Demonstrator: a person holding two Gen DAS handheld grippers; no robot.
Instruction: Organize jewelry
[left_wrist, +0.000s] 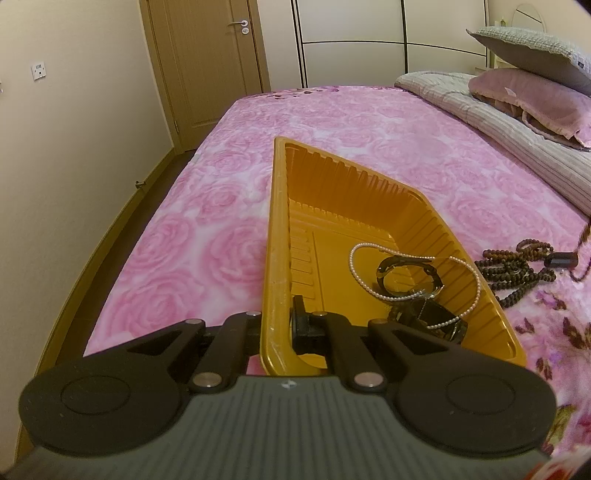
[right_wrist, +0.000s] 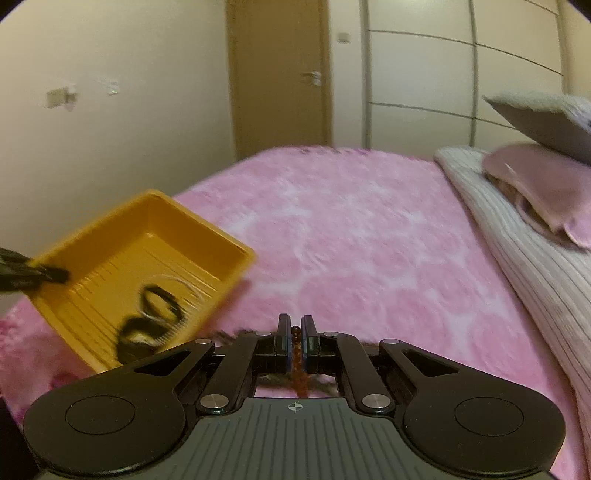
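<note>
An orange plastic tray (left_wrist: 332, 192) rests on the pink bed. My left gripper (left_wrist: 277, 325) is shut on the tray's near left rim. Inside lie a white pearl necklace (left_wrist: 356, 273) and black watches (left_wrist: 410, 280). A brown bead strand (left_wrist: 513, 269) lies on the bedspread right of the tray. In the right wrist view the tray (right_wrist: 122, 229) is at the left, blurred, with the left gripper's fingers (right_wrist: 48, 275) on its edge. My right gripper (right_wrist: 295, 332) is shut on a brown bead strand (right_wrist: 298, 365), held above the bed.
A flowered pink bedspread (left_wrist: 332, 118) covers the bed. Pillows (left_wrist: 532, 96) and a folded striped quilt (left_wrist: 517, 136) lie at the right. A wall and a wooden door (left_wrist: 207, 66) stand beyond the bed's far left edge.
</note>
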